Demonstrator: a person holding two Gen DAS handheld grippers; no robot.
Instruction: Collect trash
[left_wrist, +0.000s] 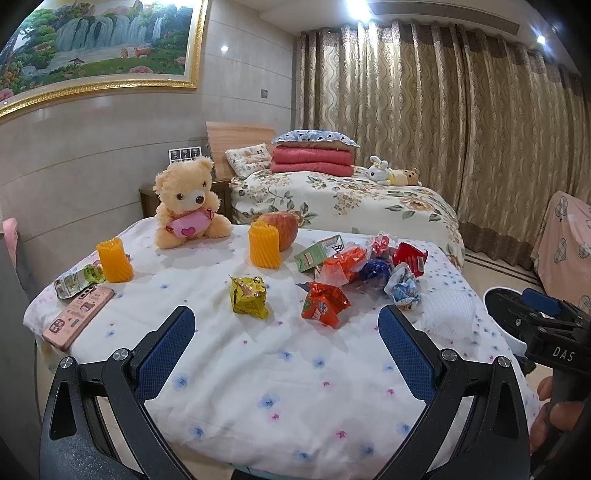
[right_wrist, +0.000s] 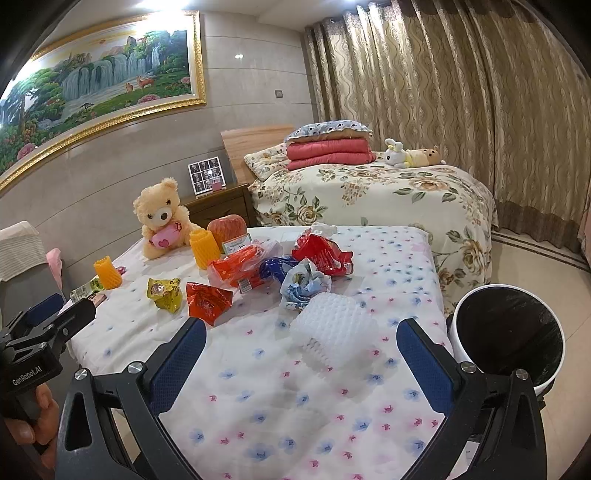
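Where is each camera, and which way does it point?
Left wrist: on the left hand-held gripper, facing the table; the right hand-held gripper shows at its right.
Right wrist: on the right hand-held gripper, facing the table and bin.
Shared: teddy bear, wrappers, bed.

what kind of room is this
Most likely a home bedroom: a made bed with a folded red quilt, a wooden nightstand beside it, and full-length curtains behind.
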